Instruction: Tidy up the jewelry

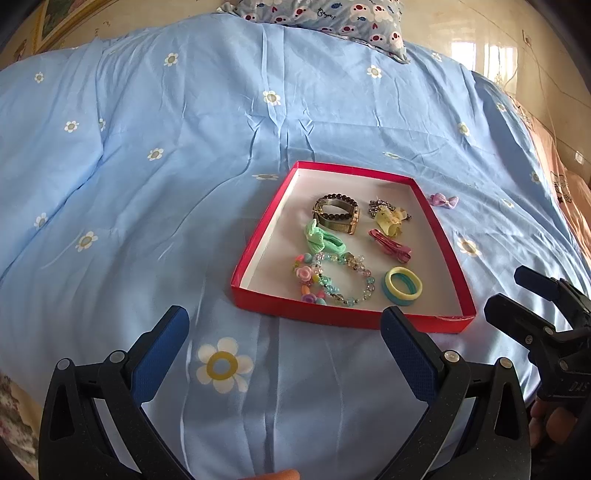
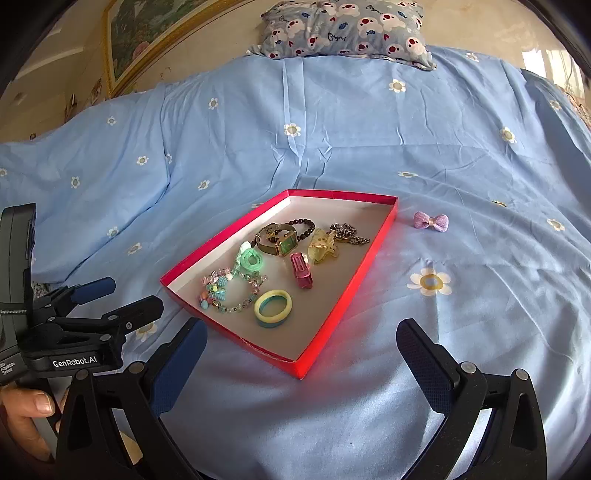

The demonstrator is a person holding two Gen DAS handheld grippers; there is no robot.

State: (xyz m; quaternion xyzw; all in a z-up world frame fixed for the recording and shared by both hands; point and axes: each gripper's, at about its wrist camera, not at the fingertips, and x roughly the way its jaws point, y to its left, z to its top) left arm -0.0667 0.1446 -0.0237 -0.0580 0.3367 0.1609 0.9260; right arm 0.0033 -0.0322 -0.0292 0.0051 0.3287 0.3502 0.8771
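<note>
Both the left gripper [image 1: 284, 325] and the right gripper [image 2: 301, 341] hang above the blue bedspread [image 1: 155, 184] with fingers spread wide, holding nothing. Just ahead, the red tray [image 2: 347, 295] holds bracelets, watch [image 2: 282, 243] and hair ties; a purple bow [image 2: 431, 221] lies beside it.

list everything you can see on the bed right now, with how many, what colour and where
tray: 1, red with white floor, mid bed
watch: 1, gold with green face, tray far side
bead bracelet: 1, dark, behind watch
chain: 1, silver, tray far right
yellow clip: 1, right of watch
pink clip: 1, tray middle
green tie: 1, left of watch
bead strings: pastel, count unclear, tray near left
hair bands: yellow on teal, stacked, tray near side
bow: 1, lilac, on sheet right of tray
sheet: blue, daisies
pillow: 1, cartoon print, head of bed
picture: 1, gold frame, wall
left claw: open, empty
right claw: open, empty
</note>
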